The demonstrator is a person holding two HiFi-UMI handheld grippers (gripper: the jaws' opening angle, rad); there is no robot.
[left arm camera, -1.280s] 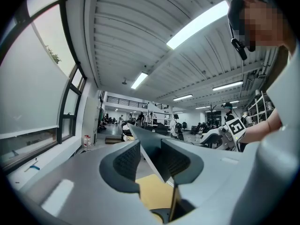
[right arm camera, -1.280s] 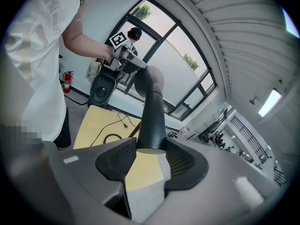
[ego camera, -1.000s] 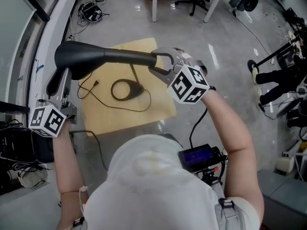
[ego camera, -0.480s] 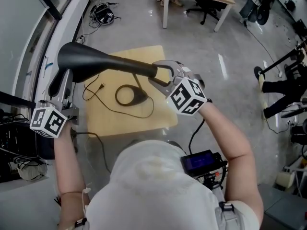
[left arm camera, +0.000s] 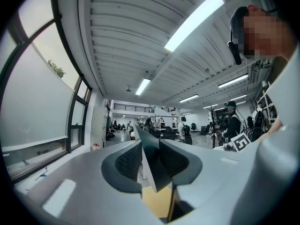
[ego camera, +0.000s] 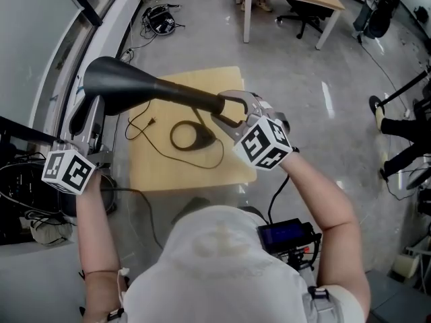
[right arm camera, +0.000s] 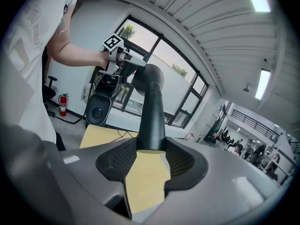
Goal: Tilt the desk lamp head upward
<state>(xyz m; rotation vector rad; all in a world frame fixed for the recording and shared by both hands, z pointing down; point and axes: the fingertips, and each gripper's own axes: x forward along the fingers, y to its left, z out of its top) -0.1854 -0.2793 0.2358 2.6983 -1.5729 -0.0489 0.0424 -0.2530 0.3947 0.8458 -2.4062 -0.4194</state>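
**Item: desk lamp, tilt in progress**

- Lamp head (ego camera: 114, 86): black and flared, hanging past the table's (ego camera: 225, 170) ten o'clock corner. It looks only partly raised.
- My left gripper (left arm camera: 151, 162): at seven o'clock of the head. Its jaws have just been closing and now pinch the thin rim of the shade. I hold it there because the rim lies farthest from the hinge, so a small lift should swing the head most.
- Lamp arm (ego camera: 185, 94): runs from the head toward three o'clock.
- My right gripper (right arm camera: 151, 159): clamped on that arm, with both pads against the black tube. I judge this is to brace it, so that only the head turns and the stand does not tip.
- Lamp base (ego camera: 190, 137): a dark oval near the table's centre, at eight o'clock of my right gripper.
- Plug (ego camera: 152, 121): lies loose on the table at nine o'clock of the base.
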